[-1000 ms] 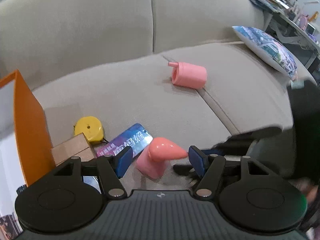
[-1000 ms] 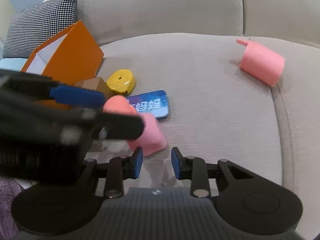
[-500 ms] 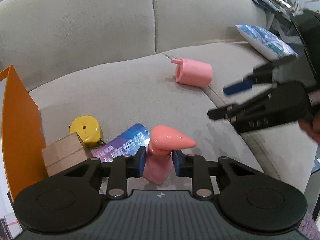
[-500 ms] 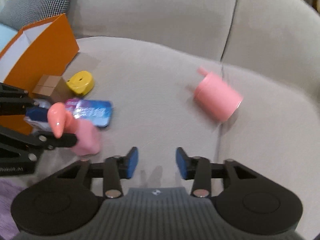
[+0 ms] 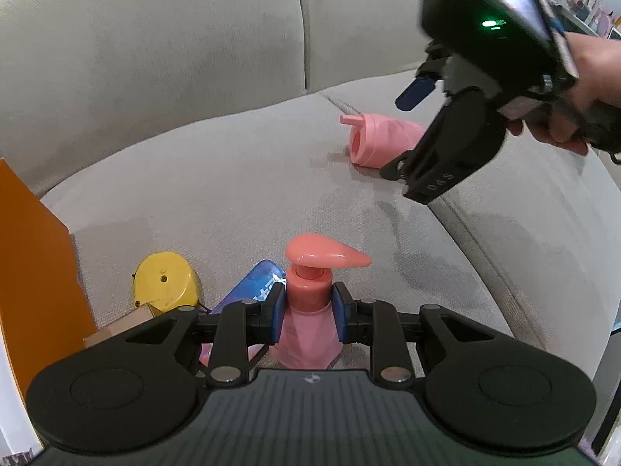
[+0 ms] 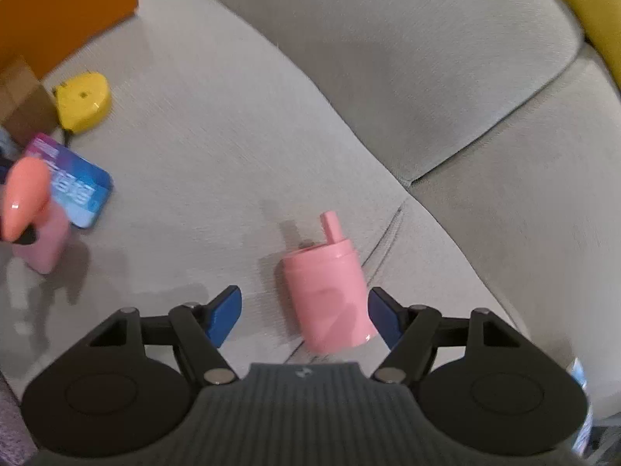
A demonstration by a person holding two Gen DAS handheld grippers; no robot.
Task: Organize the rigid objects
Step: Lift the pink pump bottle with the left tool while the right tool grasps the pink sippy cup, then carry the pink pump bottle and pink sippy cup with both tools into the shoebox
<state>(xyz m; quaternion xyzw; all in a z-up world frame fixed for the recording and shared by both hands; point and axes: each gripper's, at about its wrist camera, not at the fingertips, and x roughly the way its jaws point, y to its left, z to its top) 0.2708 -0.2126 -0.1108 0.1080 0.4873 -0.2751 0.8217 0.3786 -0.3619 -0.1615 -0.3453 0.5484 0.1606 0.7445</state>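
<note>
The left wrist view alone shows the left gripper (image 5: 307, 316) clamped on the pump bottle (image 5: 308, 322), low centre, upright on the sofa (image 5: 194, 178). The right view alone shows the right gripper (image 6: 304, 316) spread wide around the lying pink cup (image 6: 328, 295), low centre of the frame. That gripper hangs tilted down at upper right in the left view.

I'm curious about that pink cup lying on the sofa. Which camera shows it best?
The right wrist view: the pink cup lies whole and close, on its side between the open right gripper fingers. In the left wrist view it sits farther off, with that gripper hiding part of it.
</note>
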